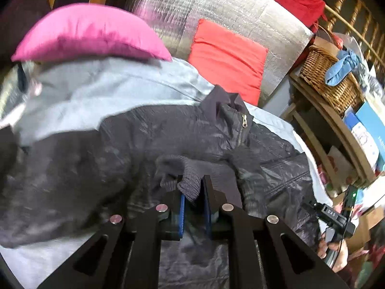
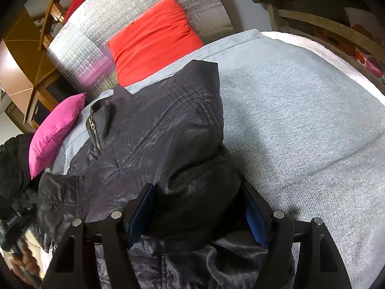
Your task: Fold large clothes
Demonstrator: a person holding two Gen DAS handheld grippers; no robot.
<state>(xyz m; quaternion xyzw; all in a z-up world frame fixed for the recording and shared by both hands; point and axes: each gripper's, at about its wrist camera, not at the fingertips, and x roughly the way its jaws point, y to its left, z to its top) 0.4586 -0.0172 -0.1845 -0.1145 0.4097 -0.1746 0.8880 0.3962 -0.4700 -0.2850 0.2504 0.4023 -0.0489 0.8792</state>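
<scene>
Jacket [image 2: 154, 139]; bare blanket [image 2: 300, 120] right

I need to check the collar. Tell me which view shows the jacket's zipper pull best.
The left wrist view: the zipper pull sits near the picture's centre, brass against the dark jacket, facing the camera. The right wrist view shows it too, but smaller, off to the left and darker.
</scene>
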